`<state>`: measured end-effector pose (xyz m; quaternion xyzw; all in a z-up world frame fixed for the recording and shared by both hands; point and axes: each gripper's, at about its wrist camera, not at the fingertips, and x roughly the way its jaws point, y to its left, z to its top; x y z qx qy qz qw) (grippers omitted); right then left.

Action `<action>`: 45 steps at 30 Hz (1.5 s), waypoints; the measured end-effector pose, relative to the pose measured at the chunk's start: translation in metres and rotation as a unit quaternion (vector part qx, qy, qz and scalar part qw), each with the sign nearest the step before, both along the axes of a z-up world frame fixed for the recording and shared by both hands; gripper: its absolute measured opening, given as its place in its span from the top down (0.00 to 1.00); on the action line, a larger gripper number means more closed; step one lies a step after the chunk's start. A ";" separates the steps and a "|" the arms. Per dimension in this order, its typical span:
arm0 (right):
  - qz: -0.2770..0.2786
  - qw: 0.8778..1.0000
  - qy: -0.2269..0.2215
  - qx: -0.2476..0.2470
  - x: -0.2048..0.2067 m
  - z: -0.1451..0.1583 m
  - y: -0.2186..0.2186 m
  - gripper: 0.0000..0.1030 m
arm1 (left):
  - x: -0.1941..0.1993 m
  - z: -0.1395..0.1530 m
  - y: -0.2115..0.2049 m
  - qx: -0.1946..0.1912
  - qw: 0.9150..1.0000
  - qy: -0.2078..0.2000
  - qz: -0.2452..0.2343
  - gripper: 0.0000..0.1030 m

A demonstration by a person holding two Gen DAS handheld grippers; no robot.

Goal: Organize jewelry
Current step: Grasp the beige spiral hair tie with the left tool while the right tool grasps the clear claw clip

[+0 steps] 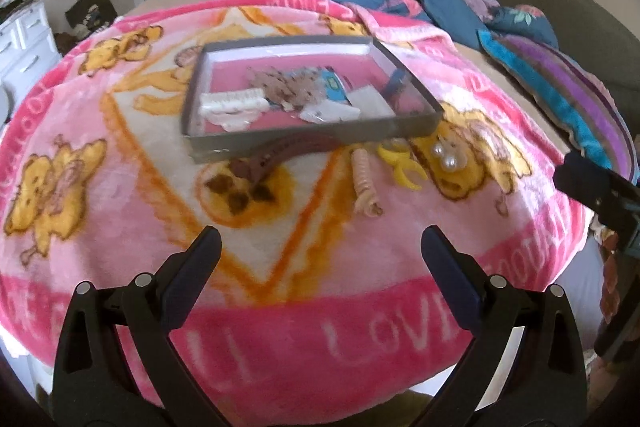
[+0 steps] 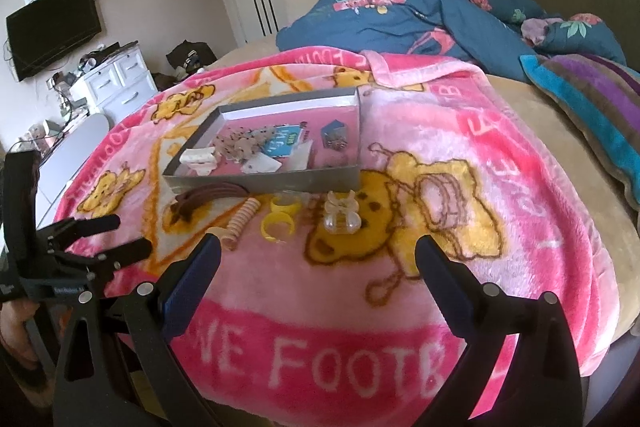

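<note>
Two tools gaping | right view only: television | left view: pearls

Fleecy blanket — glossy pearl clip.

1. A pink cartoon-bear blanket covers the bed
2. A crumpled blue floral duvet lies beyond it
3. A striped pillow lies right
4. A wall-mounted television hangs above white drawers
</note>
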<state>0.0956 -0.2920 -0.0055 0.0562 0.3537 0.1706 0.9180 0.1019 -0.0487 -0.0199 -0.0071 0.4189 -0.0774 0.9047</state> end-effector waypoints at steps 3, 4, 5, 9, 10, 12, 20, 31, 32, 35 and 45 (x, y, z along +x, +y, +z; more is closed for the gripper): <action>-0.004 1.000 0.006 -0.001 0.006 -0.007 -0.004 0.06 | 0.006 -0.009 -0.006 0.003 1.000 0.010 -0.010 0.09; -0.007 1.000 0.009 -0.002 0.008 -0.009 -0.005 0.06 | 0.008 -0.011 -0.008 0.006 1.000 0.011 -0.013 0.11; -0.012 1.000 0.012 -0.003 0.012 -0.013 -0.007 0.06 | 0.010 -0.015 -0.010 0.012 1.000 0.013 -0.017 0.15; -0.018 1.000 0.021 0.000 0.021 -0.022 -0.009 0.06 | 0.021 -0.023 -0.015 0.012 0.999 0.025 -0.025 0.27; -0.017 1.000 0.024 -0.001 0.024 -0.024 -0.008 0.06 | 0.023 -0.025 -0.017 0.013 0.999 0.027 -0.027 0.32; -0.017 0.999 0.030 -0.007 0.032 -0.031 -0.005 0.06 | 0.029 -0.029 -0.021 0.015 0.999 0.032 -0.032 0.37; -0.016 0.998 0.061 -0.007 0.072 -0.057 0.012 0.17 | 0.050 -0.042 -0.030 0.007 0.998 0.057 -0.039 0.50; -0.020 0.996 0.090 0.001 0.106 -0.089 0.016 0.64 | 0.069 -0.061 -0.037 0.005 0.996 0.077 -0.036 0.56; -0.021 0.996 0.090 0.009 0.104 -0.087 0.013 0.64 | 0.071 -0.062 -0.037 0.005 0.996 0.079 -0.035 0.56; -0.024 0.996 0.081 0.013 0.094 -0.081 0.004 0.64 | 0.075 -0.062 -0.040 0.012 0.997 0.071 -0.035 0.66; -0.030 0.998 0.056 0.026 0.058 -0.056 -0.018 0.64 | 0.061 -0.052 -0.044 0.026 0.997 0.051 -0.054 0.82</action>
